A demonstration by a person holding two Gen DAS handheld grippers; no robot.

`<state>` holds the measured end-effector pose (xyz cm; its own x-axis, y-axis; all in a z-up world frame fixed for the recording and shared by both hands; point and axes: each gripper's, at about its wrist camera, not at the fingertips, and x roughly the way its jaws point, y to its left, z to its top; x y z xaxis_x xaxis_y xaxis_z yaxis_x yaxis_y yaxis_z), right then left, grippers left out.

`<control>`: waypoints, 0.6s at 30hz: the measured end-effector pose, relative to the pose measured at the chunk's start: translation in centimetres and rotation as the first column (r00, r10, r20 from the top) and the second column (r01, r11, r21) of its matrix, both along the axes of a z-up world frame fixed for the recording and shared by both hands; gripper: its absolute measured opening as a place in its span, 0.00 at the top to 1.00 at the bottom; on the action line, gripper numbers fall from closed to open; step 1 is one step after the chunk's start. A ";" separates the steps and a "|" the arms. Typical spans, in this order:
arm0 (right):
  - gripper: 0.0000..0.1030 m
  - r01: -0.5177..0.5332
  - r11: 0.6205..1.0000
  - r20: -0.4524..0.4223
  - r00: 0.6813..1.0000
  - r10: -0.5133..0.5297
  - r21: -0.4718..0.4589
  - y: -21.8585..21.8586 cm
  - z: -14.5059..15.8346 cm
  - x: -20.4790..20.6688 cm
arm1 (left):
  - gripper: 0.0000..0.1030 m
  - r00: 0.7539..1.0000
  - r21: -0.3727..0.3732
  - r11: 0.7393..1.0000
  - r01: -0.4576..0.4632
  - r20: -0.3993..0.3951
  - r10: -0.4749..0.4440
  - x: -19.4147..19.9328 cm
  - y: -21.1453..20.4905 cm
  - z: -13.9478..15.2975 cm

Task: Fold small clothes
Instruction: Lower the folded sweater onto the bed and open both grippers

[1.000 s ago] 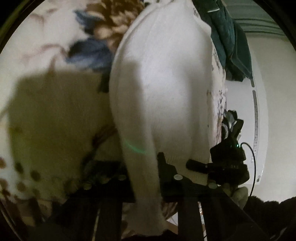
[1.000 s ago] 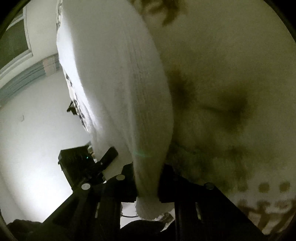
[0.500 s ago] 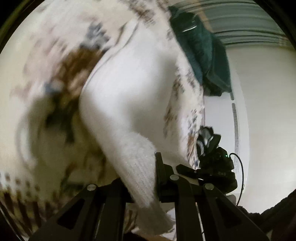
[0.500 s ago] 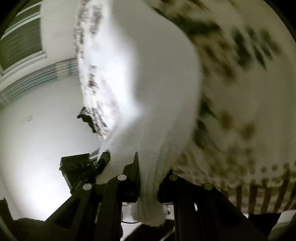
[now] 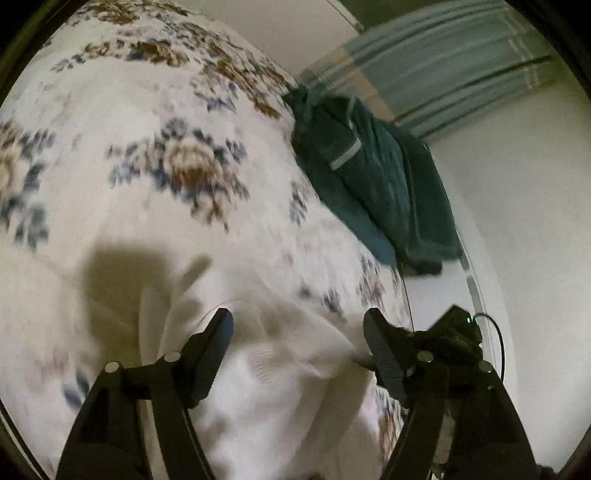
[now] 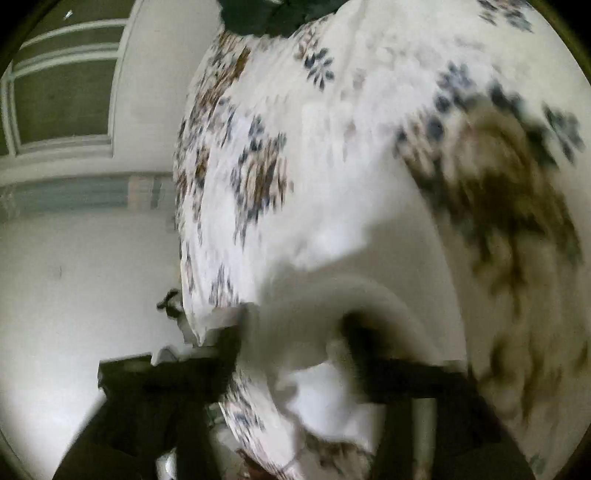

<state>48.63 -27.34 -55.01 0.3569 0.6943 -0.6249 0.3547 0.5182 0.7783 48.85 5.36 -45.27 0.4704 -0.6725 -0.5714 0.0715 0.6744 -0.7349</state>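
A white knit garment (image 5: pixel 280 380) lies bunched on the flowered bedspread (image 5: pixel 155 122) just under my left gripper (image 5: pixel 297 328), whose jaws stand wide apart with nothing between them. In the right wrist view the same white garment (image 6: pixel 332 317) lies on the bedspread (image 6: pixel 369 129) below my right gripper (image 6: pixel 291 336), which is blurred by motion but spread open, not gripping the cloth. The right gripper's black body shows at the left view's right edge (image 5: pixel 454 336).
A dark green folded cloth (image 5: pixel 376 184) lies at the bed's far edge; it also shows at the top of the right wrist view (image 6: pixel 266 14). Beyond the bed are a white wall (image 5: pixel 517 221), curtains (image 5: pixel 443 66) and a window (image 6: pixel 62 92).
Both grippers were shut on the white garment and held it up. Now both have opened and let it go, and it lies bunched on the bedspread.
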 end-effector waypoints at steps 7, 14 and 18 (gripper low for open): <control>0.36 0.007 0.977 0.071 0.997 0.008 -0.213 -3.2 2.7 -0.1 | 0.31 0.999 0.214 0.976 0.036 -0.015 -0.034 -0.4 0.0 -2.0; 0.49 -0.162 0.905 -0.053 0.987 0.153 -0.393 -2.2 -2.0 -1.6 | 0.64 0.973 0.509 0.829 0.231 -0.108 -0.204 0.9 -6.4 -8.3; 0.95 -0.130 0.895 -0.032 0.991 0.129 -0.428 -2.0 -2.3 -0.6 | 0.87 0.979 0.484 0.852 0.201 -0.066 -0.193 1.6 -5.6 -7.7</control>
